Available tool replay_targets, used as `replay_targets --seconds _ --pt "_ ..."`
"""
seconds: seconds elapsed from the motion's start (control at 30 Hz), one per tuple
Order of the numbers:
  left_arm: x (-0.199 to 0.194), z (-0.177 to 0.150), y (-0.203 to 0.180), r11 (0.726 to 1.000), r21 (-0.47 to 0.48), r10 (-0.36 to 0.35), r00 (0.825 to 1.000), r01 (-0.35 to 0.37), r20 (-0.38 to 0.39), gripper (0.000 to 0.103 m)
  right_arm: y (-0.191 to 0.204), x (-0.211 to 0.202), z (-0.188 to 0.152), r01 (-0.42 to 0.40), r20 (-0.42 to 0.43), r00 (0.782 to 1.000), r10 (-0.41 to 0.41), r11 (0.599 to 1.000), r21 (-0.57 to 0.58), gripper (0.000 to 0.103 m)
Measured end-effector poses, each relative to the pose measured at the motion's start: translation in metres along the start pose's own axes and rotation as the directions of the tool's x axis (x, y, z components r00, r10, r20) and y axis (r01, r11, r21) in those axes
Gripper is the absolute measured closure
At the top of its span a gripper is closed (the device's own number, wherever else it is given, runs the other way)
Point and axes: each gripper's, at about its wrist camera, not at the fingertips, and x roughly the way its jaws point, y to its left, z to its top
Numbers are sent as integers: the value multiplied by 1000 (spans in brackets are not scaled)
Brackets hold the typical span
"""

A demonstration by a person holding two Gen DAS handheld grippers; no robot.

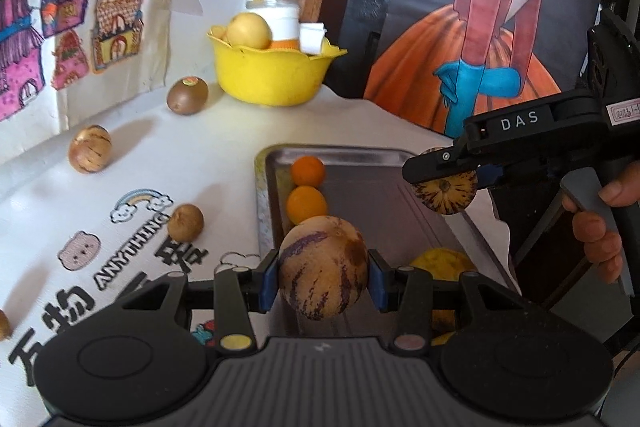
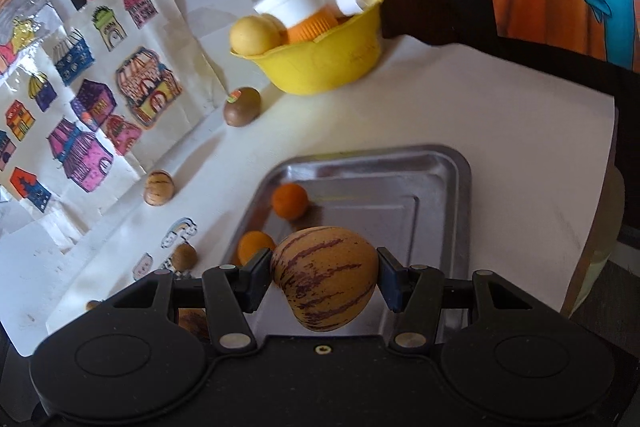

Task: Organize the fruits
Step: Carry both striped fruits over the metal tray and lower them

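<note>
My left gripper (image 1: 323, 273) is shut on a tan, purple-striped melon (image 1: 322, 267) and holds it over the near left part of the metal tray (image 1: 360, 157). My right gripper (image 2: 325, 277) is shut on a second striped melon (image 2: 325, 277), above the tray (image 2: 440, 163); it shows in the left wrist view (image 1: 446, 187) over the tray's right rim. Two oranges (image 1: 307, 171) (image 1: 306, 203) lie along the tray's left wall, also seen from the right wrist (image 2: 290, 201) (image 2: 255, 246). A yellow fruit (image 1: 442, 263) lies in the tray's near right part.
A yellow bowl (image 1: 272, 75) with a yellow fruit and white containers stands at the back. A kiwi (image 1: 187, 95), a striped melon (image 1: 89, 149) and a small brown fruit (image 1: 185, 222) lie on the white cloth left of the tray. The table edge (image 2: 600, 163) runs at right.
</note>
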Motion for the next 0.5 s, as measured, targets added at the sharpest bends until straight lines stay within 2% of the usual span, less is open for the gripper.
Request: replay_targets --seconds 0.5 --pt "19 -10 -11 1000 13 -16 998 17 -57 55 -13 18 -14 12 -36 999 -12 1000 2 46"
